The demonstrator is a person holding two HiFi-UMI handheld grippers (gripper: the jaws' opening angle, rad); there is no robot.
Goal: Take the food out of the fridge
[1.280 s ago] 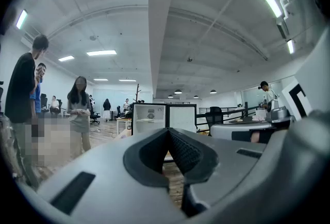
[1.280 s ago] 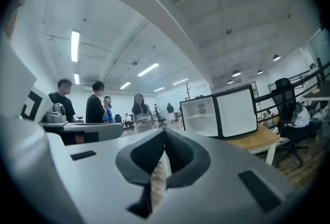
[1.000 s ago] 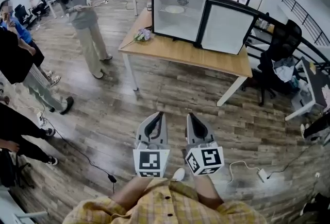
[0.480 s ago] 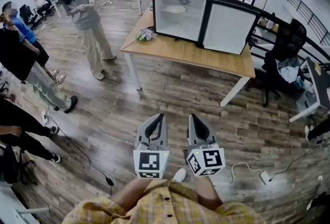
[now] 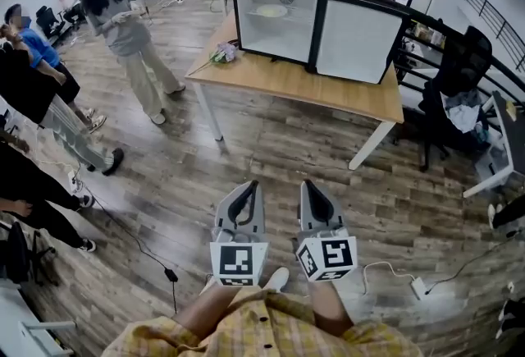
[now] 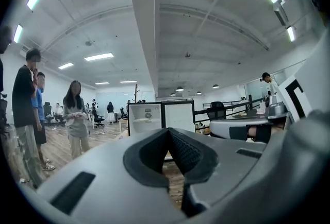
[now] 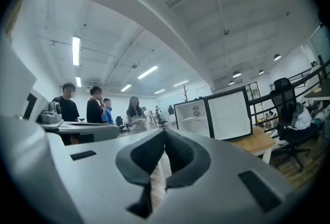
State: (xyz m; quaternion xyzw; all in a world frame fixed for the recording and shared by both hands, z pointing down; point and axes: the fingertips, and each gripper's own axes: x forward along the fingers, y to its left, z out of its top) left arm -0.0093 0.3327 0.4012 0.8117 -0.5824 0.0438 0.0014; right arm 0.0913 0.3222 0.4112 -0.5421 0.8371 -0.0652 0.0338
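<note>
the fridge (image 5: 271, 39) stands at the far edge of the wooden surface (image 5: 287, 84), with its door (image 5: 357, 39) swung open to the right. the food (image 5: 271, 11), a pale round shape, lies on the shelf inside. the left gripper (image 5: 252, 183) and right gripper (image 5: 304, 183) hang side by side over the floor, well short of the surface's near edge. each has its jaws pressed together on nothing.
</note>
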